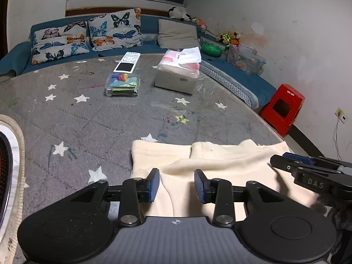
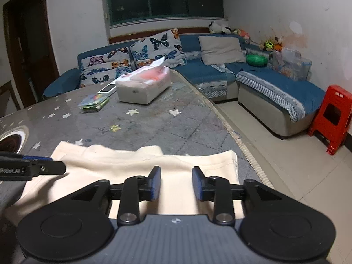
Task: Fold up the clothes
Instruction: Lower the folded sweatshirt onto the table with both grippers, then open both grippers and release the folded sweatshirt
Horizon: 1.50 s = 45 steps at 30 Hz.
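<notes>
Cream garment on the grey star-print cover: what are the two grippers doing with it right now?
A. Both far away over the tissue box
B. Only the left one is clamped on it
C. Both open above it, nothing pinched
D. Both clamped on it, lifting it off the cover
C: the left gripper and the right gripper both show a clear gap between their blue pads, with the cream garment lying flat on the cover below.

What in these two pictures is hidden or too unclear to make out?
- Cream garment: near part hidden under the left gripper's body, left view; same under the right gripper, right view.
- Round object: cut off by the left edge, left view.
- Toys on the sofa: too small, both views.
- Remote: mostly behind the tissue box, right view.
</notes>
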### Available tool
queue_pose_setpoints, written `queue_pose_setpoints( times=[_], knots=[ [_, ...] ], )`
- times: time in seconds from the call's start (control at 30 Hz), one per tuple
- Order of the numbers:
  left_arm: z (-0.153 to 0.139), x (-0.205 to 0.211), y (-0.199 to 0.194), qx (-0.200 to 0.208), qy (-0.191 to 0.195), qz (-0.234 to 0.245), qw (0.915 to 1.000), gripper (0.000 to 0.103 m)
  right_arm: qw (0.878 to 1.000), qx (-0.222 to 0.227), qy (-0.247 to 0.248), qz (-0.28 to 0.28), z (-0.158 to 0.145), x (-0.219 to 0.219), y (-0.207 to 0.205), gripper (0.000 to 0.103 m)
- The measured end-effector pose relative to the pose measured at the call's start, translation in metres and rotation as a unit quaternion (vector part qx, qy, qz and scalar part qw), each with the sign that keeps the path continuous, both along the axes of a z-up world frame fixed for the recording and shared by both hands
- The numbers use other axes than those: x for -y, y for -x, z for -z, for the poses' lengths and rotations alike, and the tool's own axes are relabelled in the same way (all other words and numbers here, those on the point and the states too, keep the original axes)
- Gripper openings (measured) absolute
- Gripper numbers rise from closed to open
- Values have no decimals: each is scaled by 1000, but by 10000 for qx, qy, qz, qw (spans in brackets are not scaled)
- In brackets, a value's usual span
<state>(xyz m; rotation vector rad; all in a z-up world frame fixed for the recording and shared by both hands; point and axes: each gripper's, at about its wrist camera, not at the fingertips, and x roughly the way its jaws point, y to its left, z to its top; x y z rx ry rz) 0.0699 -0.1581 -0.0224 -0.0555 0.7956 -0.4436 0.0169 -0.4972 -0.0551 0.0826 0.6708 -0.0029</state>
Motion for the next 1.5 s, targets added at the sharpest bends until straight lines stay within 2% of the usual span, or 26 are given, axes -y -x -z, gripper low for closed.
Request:
queue_pose_setpoints(
  times=[0.27, 0.47, 0.63, 0.73, 0.8, 0.87, 1.1, 1.23, 1.4, 1.47, 1.5],
  knots=[
    [-8, -8, 33, 138, -2, 135, 9998, 49, 9997, 116, -189, -124, -9, -7, 50, 36],
    [-7, -13, 64, 297, -185, 248, 9991, 50, 9996, 187, -225, 33, -8, -4, 87, 36],
    [4, -14, 68, 166, -277, 208, 9993, 53, 9987, 144, -464, 168, 6, 6, 96, 37],
    [4, -16, 69, 167, -276, 174, 9993, 55, 9990, 183, -382, 167, 3, 1, 96, 37],
    [3, -19, 69, 160, -276, 149, 9994, 58, 9991, 228, -331, 131, 0, -1, 99, 41],
    [2, -21, 70, 144, -279, 111, 9994, 62, 9991, 281, -292, 91, -2, -5, 101, 51],
    [0, -32, 81, 130, -248, -16, 9996, 74, 9988, 364, -305, 78, -3, -14, 107, 69],
    [-1, -36, 89, 197, -312, -28, 9993, 86, 9988, 385, -291, 71, -4, -19, 110, 79],
    [-1, -41, 95, 208, -285, -12, 9994, 92, 9989, 413, -200, 77, -4, -27, 113, 87],
    [-1, -42, 98, 261, -320, -8, 9991, 94, 9989, 440, -148, 93, -5, -29, 115, 97],
    [-2, -43, 99, 278, -337, -7, 9990, 96, 9988, 454, -122, 102, -5, -31, 116, 98]
  ],
)
